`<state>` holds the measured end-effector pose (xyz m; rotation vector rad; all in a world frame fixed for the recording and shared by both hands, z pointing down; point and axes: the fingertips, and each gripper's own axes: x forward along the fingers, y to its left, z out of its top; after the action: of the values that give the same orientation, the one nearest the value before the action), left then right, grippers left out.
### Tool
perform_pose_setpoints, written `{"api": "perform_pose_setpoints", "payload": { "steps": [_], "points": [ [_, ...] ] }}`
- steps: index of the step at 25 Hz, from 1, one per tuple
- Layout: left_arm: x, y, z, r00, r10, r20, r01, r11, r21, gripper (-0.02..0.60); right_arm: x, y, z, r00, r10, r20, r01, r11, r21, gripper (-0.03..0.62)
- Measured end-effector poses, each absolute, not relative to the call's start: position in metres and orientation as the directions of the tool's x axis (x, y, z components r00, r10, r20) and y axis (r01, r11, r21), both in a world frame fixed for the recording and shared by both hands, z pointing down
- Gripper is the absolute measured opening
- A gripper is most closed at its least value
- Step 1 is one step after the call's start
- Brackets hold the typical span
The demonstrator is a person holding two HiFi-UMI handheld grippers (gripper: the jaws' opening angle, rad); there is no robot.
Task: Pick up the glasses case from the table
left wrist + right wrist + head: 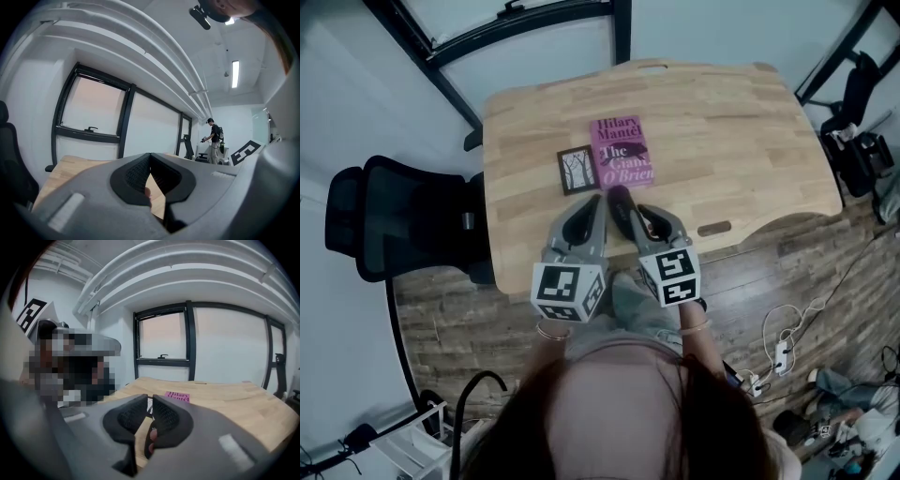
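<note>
I see L gripper [589, 208] jaws together, R gripper [617, 199] jaws a slit apart, both empty, over wooden table [741, 141] just near of pink Hilary Mantel book [621, 150].

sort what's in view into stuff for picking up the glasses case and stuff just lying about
For the job:
- dark rounded thing, probably the glasses case
- right gripper, jaws slightly apart
- left gripper, shut
- table

Lying about:
- pink book
- black card with trees
- office chair
</note>
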<state>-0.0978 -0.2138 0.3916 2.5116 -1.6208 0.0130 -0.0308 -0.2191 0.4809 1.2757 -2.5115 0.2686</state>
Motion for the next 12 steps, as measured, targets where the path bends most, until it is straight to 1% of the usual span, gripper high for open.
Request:
{"api": "perform_pose_setpoints", "payload": {
  "steps": [6, 12],
  "points": [
    [-0.095, -0.23, 0.396, 0.404, -0.909, 0.098, -0.911, -0.391, 0.131, 0.009, -0.032, -0.231, 0.499, -0.57, -0.717, 0.401, -0.791, 0.611, -0.033, 0.053],
    [-0.096, -0.243, 0.407, 0.384, -0.915, 0.123, -0.92, -0.368, 0.132, 0.009, -0.036, -0.239, 0.521, -0.587, -0.669, 0.455, -0.764, 0.645, -0.038, 0.099]
  ]
}}
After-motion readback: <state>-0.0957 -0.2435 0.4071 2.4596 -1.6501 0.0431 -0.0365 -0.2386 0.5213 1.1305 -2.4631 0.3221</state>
